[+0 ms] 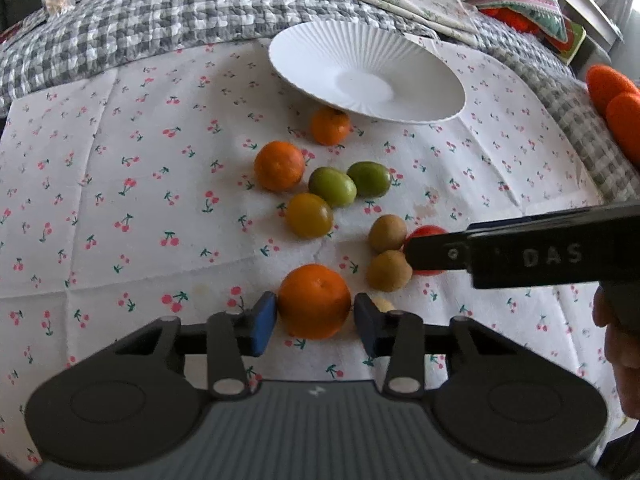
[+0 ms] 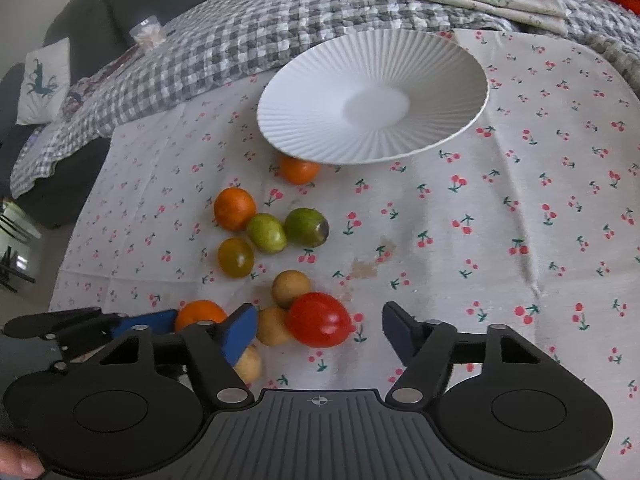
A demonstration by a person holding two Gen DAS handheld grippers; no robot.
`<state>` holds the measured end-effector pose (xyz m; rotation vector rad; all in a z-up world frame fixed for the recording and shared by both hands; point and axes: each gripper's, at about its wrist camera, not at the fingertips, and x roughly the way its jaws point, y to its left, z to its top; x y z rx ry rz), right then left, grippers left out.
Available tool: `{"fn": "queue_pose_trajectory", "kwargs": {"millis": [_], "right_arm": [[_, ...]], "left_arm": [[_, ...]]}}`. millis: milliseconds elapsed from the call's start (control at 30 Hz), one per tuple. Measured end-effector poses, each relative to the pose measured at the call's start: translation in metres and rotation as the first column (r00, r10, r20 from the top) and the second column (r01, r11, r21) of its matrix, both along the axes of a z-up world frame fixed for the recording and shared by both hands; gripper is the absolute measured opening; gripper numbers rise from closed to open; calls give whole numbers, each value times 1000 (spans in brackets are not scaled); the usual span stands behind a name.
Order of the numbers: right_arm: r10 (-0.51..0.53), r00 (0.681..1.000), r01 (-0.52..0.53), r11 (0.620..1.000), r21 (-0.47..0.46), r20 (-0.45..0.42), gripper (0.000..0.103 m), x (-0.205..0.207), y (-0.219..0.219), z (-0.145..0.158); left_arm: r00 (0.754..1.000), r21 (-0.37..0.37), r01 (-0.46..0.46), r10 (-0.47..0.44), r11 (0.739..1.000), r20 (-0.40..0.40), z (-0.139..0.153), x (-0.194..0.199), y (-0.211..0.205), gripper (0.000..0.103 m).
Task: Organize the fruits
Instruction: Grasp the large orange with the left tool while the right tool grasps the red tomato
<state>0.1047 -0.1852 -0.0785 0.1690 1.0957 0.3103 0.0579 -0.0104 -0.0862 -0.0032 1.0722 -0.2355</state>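
Jaws flank orange (image 1: pixel 314 300), three more oranges

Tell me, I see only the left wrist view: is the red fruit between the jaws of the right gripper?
Observer: Yes. The red fruit sits, untouched, between the open jaws of the right gripper.
Operator: Is anything in the way?
Observer: A tan fruit lies between the red one and the blue pad.
Operator: Are the green fruits sound?
Observer: One green fruit has a dark brown end.
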Motion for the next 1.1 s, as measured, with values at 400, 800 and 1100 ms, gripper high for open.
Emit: {"fn": "queue_pose_trajectory", "kwargs": {"millis": [400, 800, 1100], "right_arm": [[31, 1000, -31, 999, -13, -7, 49, 4, 13, -11], [25, 1000, -25, 1000, -17, -4, 36, 2, 11, -9], [28, 1000, -28, 999, -28, 5, 36, 0, 11, -6]], "left_arm": [[1000, 24, 20, -21, 1000, 23, 0, 1, -2, 38], [999, 17, 25, -26, 1000, 31, 3, -2, -2, 37], [999, 3, 19, -19, 1000, 47, 11, -7, 2, 37]]}}
